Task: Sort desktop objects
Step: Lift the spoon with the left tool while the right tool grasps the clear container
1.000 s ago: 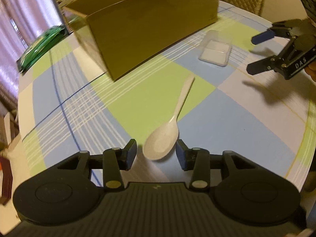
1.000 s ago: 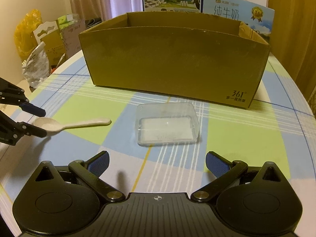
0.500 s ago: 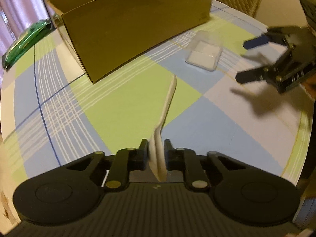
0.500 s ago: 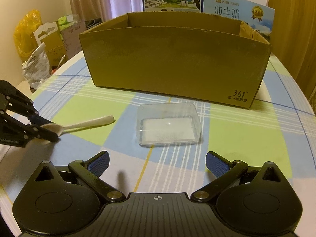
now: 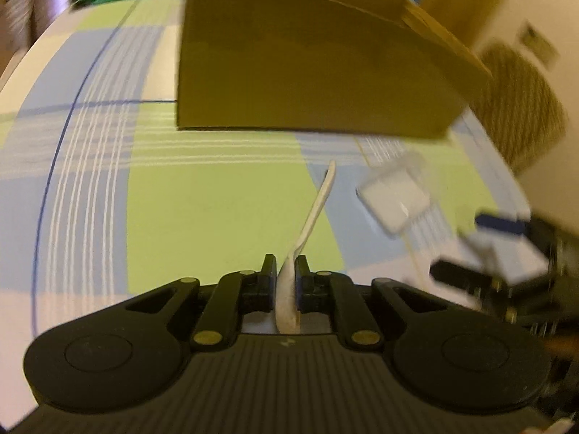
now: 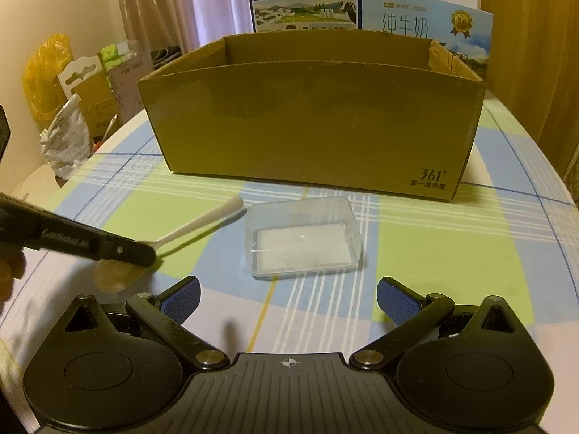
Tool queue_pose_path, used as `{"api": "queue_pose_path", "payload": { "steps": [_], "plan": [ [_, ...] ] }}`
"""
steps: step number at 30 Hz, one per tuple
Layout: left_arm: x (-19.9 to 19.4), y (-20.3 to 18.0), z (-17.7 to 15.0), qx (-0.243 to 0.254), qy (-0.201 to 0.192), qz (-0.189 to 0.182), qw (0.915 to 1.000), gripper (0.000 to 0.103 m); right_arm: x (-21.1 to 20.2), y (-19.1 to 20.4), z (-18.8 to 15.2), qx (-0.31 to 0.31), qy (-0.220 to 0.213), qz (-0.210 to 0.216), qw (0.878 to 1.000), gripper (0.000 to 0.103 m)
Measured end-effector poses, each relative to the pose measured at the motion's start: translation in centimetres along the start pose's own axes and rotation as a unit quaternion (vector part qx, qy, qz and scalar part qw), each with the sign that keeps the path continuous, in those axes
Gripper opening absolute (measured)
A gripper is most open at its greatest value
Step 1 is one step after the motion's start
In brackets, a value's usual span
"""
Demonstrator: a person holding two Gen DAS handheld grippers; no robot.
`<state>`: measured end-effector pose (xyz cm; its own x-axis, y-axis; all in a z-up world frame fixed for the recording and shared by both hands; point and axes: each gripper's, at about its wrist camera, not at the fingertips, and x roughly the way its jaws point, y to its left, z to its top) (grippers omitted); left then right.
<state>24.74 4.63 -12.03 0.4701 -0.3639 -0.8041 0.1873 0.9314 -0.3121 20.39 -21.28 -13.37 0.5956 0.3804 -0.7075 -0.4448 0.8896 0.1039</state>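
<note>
Spoon (image 5: 315, 213) is sitting clamped by its bowl between the fingers of the left gripper (image 5: 286, 282), handle pointing forward and up toward the box (image 5: 307, 72). In the right wrist view the handle is slanting clear of the cloth (image 6: 452, 253) in front of the box, casting a shadow beneath, so the spoon appears lifted rather than resting. The left view is blurred, which suggests the gripper is moving.

Right gripper (image 6: 287, 294) is hanging with its jaws wide apart and nothing between them, in front of the box and just short of the clear tub (image 6: 302, 240). The tub is sitting on the cloth in front of the box's long wall, close to it but not touching, with something white lying flat inside. The spoon's handle tip is near the tub's left side; whether they touch I cannot tell.

Progress looks early to middling, judging that the box is the place things are being sorted into. One thing is in hand and not yet delivered; the tub is untouched on the cloth. The box's floor is hidden behind its front wall, so what is already inside cannot be told. Remaining: carrying the spoon over the rim and dropping it, then the tub.
</note>
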Motion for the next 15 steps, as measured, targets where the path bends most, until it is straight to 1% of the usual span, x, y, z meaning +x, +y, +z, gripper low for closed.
{"api": "queue_pose_path", "payload": {
  "steps": [3, 4, 5, 6, 8, 10, 13, 15],
  "plan": [
    [-0.1, 0.9, -0.1, -0.064, -0.027, -0.003, 0.9976, 0.007, 0.0, -0.2, 0.0, 0.003, -0.002, 0.000, 1.000, 0.101],
    [-0.3, 1.2, -0.2, -0.078, -0.037, 0.004, 0.9962, 0.014, -0.1, -0.3, 0.0, 0.005, -0.002, -0.001, 1.000, 0.101],
    [-0.5, 1.2, -0.2, -0.079, -0.046, 0.017, 0.9956, 0.020, -0.1, -0.4, 0.0, 0.007, -0.003, -0.002, 1.000, 0.101],
    [-0.9, 1.1, -0.2, -0.068, -0.054, 0.029, 0.9958, 0.027, -0.1, -0.5, 0.0, 0.009, -0.003, -0.003, 1.000, 0.101],
    [-1.6, 0.2, -0.3, -0.023, -0.070, 0.059, 0.9955, 0.030, -0.1, -0.6, 0.0, 0.012, -0.002, -0.005, 1.000, 0.101],
    [-2.0, -0.8, -0.4, 0.026, -0.080, 0.076, 0.9936, 0.034, 0.1, -0.6, 0.0, 0.015, -0.002, -0.006, 1.000, 0.101],
    [-2.1, -1.8, -0.5, 0.075, -0.088, 0.082, 0.9899, 0.034, 0.2, -0.6, 0.1, 0.012, -0.003, -0.008, 1.000, 0.101],
    [-1.6, -2.0, -0.8, 0.091, -0.088, 0.074, 0.9892, 0.034, 0.2, -0.7, 0.1, 0.012, -0.003, -0.012, 1.000, 0.101]
  ]
}}
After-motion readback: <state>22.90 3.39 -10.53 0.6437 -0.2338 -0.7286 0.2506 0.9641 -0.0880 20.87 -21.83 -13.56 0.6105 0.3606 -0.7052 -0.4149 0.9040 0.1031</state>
